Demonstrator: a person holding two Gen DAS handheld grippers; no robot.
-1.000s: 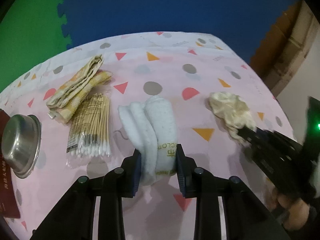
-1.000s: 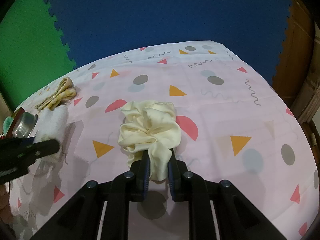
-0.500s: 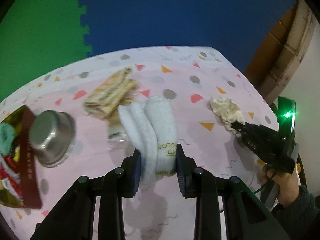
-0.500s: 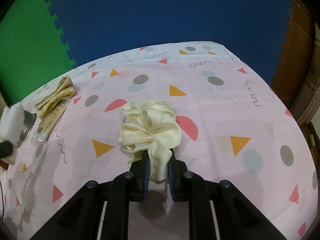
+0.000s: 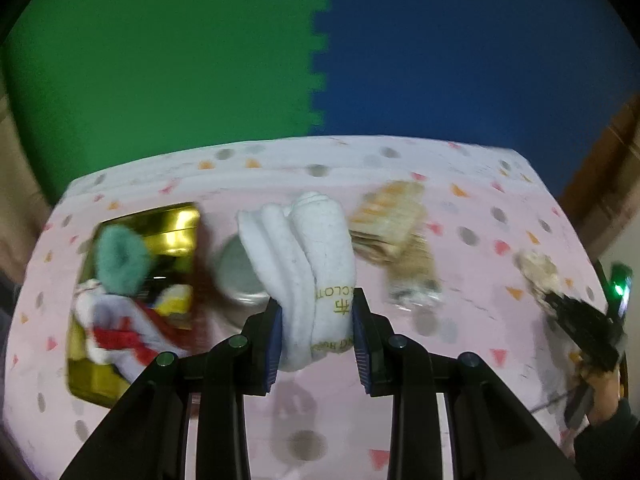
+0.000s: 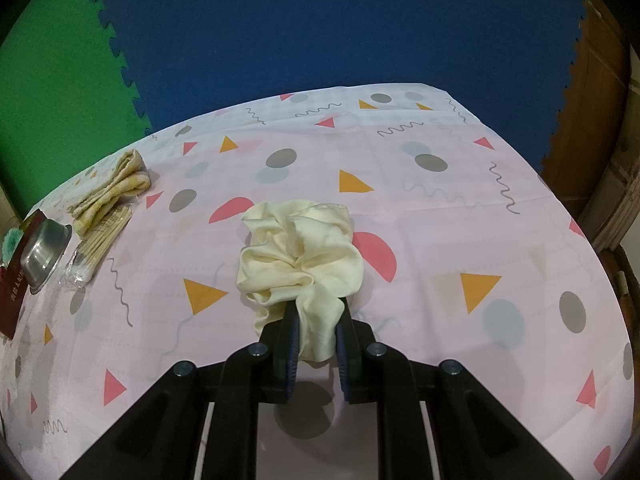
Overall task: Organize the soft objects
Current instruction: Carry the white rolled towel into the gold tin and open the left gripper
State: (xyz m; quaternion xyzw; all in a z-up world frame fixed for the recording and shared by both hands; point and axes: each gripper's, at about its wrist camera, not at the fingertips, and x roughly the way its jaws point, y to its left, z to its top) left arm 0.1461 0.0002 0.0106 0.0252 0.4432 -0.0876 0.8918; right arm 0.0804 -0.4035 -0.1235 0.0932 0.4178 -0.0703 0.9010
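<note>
A: While the left hand-held gripper (image 5: 316, 320) clamped the white towel (image 5: 308, 264) above the desk (image 5: 480, 380), why so raised?
B: Likely heading for the gold tin (image 5: 176, 220); the right hand-held gripper (image 6: 316, 340) pinched the cream scrunchie (image 6: 300, 256) resting on the desk.

We note a steel bowl (image 6: 44, 254) beside a packet of cotton swabs (image 6: 98, 246) on the pink patterned tablecloth (image 6: 440, 208). Green and blue foam mats (image 6: 320, 20) stand behind.

On the table (image 6: 440, 208), the bowl (image 6: 44, 252) lies left of the swabs (image 6: 100, 244), the scrunchie (image 6: 300, 256) well right.
</note>
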